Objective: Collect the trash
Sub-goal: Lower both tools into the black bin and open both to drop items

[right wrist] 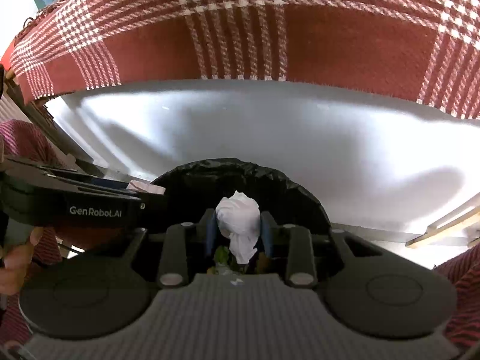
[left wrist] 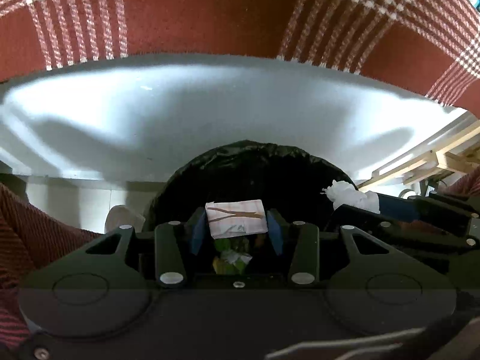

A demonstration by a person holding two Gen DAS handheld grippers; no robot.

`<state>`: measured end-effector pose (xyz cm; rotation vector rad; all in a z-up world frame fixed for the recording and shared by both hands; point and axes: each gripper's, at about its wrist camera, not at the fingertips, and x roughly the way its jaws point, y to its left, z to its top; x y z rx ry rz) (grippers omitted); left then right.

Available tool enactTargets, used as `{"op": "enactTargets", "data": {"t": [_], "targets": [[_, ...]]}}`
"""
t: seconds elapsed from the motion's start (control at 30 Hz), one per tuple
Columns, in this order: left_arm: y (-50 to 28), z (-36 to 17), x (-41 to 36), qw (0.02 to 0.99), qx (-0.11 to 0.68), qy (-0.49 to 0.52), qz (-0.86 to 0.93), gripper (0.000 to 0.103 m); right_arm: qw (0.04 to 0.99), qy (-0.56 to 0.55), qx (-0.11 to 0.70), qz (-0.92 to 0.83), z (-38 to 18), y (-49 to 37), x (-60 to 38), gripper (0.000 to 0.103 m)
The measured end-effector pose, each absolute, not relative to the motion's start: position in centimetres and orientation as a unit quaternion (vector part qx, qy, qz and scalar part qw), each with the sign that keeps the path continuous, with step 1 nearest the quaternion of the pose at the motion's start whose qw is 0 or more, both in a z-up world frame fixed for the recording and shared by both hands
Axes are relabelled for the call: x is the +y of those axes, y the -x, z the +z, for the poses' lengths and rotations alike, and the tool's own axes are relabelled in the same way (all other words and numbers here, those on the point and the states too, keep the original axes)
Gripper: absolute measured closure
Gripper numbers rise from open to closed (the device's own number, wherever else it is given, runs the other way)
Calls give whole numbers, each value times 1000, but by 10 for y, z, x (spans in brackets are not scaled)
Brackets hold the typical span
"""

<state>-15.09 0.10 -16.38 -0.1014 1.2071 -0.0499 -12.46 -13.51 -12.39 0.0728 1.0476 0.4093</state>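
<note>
— Trash is being held in both grippers. In the left wrist view a folded white paper piece (left wrist: 237, 218) with brown streaks is being pinched between the blue pads (left wrist: 198, 234) of the left gripper (left wrist: 237, 231), directly above the black-lined bin (left wrist: 255, 162).

— And in the right wrist view?

— A crumpled white tissue (right wrist: 239, 228) is being clamped by the right gripper (right wrist: 238, 234), its lower end being left to hang down toward the bin (right wrist: 240, 171). The left gripper (right wrist: 150, 193) is being seen there from the side, with only a pale edge of its paper (right wrist: 147, 186) showing.

— What is being shown by one view only?

— A thumb and fingers (right wrist: 18, 258) are being shown gripping the left tool's handle in the right view alone. In the left view the tissue (left wrist: 351, 196) is being glimpsed at the right, over the bin's rim, with the right gripper's fingers (left wrist: 405, 210) mostly cut off.

— What is being hidden?

— The bin's contents are being largely covered by the gripper bodies; only green and yellowish scraps (left wrist: 231, 255) are being made out between the fingers, too dim to name. Beyond the bin, a white table edge (left wrist: 210, 105) and a red-and-white checked cloth (left wrist: 210, 15) are being seen, with a pale wooden frame (left wrist: 435, 159) being cropped at the right.
</note>
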Motion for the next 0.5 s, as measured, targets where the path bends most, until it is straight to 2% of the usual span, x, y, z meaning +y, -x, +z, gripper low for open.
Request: {"op": "enactTargets", "data": {"t": [0.3,0.37,0.4,0.5], "targets": [[150,-168,2,816,576,49,-21,59,839,-32,508,191,-129,121,-133,63],[149,-168,2,815,578,50,-18,50,839,-34,508,191,-129,122,-133,57],[148,-168,2,814,578,51,-16,43,839,-35,509,190,-129,121,-134,48],[147,-167,4,813,579,54,-11,34,839,-40,509,187,-129,121,-135,43]]}}
